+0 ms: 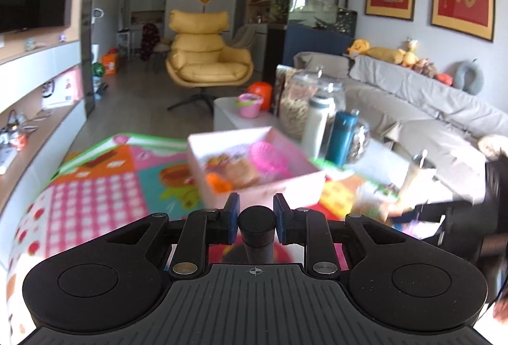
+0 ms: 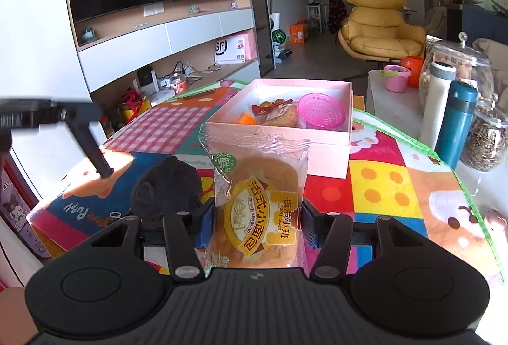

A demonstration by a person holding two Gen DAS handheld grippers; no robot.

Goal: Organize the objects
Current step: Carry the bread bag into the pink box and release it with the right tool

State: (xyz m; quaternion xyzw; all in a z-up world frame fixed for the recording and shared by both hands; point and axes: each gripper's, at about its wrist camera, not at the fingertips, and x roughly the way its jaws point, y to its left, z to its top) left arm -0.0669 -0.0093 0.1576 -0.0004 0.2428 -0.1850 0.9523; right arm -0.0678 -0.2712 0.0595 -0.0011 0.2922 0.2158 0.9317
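Observation:
My left gripper [image 1: 256, 218] is shut on a black cylinder [image 1: 257, 226], held above the colourful mat near the pink box [image 1: 254, 160]; this view is blurred. My right gripper [image 2: 256, 222] is shut on a wrapped French mini bread [image 2: 260, 205], just in front of the pink box [image 2: 279, 135]. The box holds a pink plastic basket [image 2: 322, 110], another wrapped bread [image 2: 277, 116] and an orange piece [image 2: 247, 118]. A black fuzzy object [image 2: 168, 189] lies on the mat left of the right gripper. The left gripper and its black cylinder [image 2: 95, 151] show at the far left of the right wrist view.
A teal bottle [image 2: 454, 122], a white bottle [image 2: 436, 97] and glass jars [image 2: 485, 141] stand right of the box. A pink cup [image 2: 395, 78] and an orange cup [image 2: 412, 65] sit behind. A yellow armchair [image 2: 377, 27] and TV shelving [image 2: 158, 37] lie beyond; a grey sofa [image 1: 428, 103] is right.

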